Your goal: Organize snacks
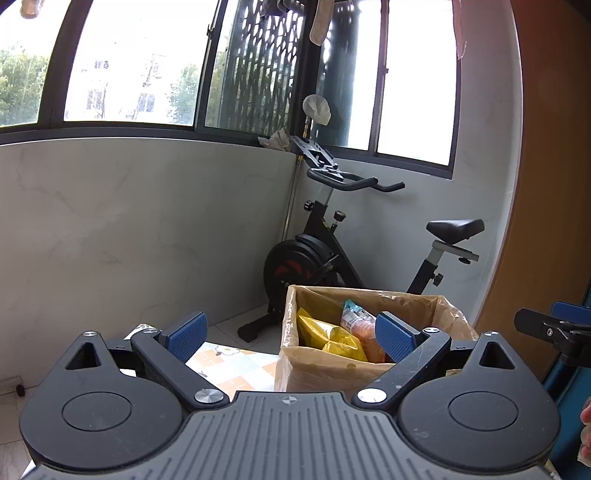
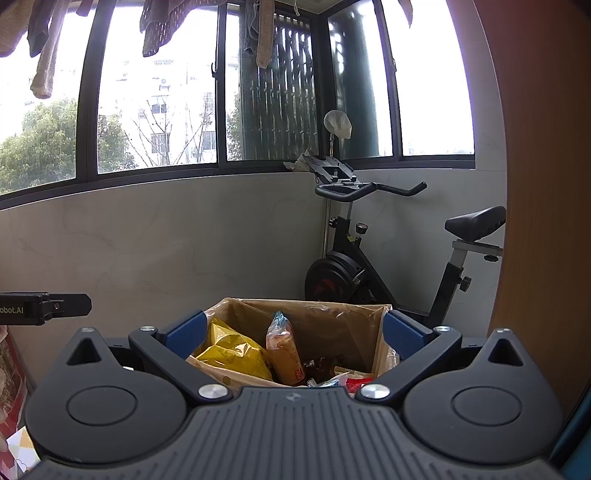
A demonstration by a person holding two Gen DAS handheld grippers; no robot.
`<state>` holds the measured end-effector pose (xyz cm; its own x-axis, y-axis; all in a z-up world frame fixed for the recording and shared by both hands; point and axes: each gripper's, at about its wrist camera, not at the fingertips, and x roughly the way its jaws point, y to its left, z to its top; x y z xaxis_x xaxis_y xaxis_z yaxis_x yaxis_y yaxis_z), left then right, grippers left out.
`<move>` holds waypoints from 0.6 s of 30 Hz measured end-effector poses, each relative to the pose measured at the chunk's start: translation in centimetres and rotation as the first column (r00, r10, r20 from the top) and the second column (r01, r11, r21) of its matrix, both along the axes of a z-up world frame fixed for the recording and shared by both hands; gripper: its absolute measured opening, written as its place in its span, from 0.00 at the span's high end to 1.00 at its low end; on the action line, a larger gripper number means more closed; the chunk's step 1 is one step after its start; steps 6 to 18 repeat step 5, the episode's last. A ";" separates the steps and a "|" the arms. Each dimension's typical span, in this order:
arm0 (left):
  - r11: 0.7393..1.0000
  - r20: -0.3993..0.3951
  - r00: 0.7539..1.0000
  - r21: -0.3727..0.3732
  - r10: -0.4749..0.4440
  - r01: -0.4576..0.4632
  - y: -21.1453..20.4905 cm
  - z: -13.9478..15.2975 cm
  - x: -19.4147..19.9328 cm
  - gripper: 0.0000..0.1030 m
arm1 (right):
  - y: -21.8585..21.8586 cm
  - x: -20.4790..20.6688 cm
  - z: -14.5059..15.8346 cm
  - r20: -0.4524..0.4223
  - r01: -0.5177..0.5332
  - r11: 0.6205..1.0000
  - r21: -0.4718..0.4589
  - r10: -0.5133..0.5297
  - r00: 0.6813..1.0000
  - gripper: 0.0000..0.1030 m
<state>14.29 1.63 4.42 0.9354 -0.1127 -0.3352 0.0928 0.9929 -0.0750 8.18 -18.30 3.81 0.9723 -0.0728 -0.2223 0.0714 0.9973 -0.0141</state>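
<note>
Both grippers' jaws wide and empty, cardboard box (image 2: 380, 332) holding yellow bag (image 2: 232, 354), left view alone shows patterned tabletop (image 1: 236, 365)

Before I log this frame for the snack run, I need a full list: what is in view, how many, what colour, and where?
cardboard box: one, brown, open, on the table, ahead of both claws
yellow snack bags: at least two, left side inside the box
orange packet: one, clear top, upright in the box middle
small wrappers: several, red and mixed, box bottom; count unclear
tablecloth: one, orange-and-white pattern, under the box
exercise bike: one, black, in the corner behind the box
hanging laundry: several pieces, above the windows
left claw: open, empty
right claw: open, empty
</note>
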 end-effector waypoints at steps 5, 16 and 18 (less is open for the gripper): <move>1.000 -0.001 1.000 -0.001 -0.003 0.003 0.1 -0.1 0.2 0.04 | -0.1 0.1 -0.1 -0.005 0.002 1.000 0.001 -0.002 1.000 0.00; 1.000 -0.001 1.000 -0.001 -0.003 0.003 0.1 -0.1 0.2 0.04 | -0.1 0.1 -0.1 -0.005 0.002 1.000 0.001 -0.002 1.000 0.00; 1.000 -0.001 1.000 -0.001 -0.003 0.003 0.1 -0.1 0.2 0.04 | -0.1 0.1 -0.1 -0.005 0.002 1.000 0.001 -0.002 1.000 0.00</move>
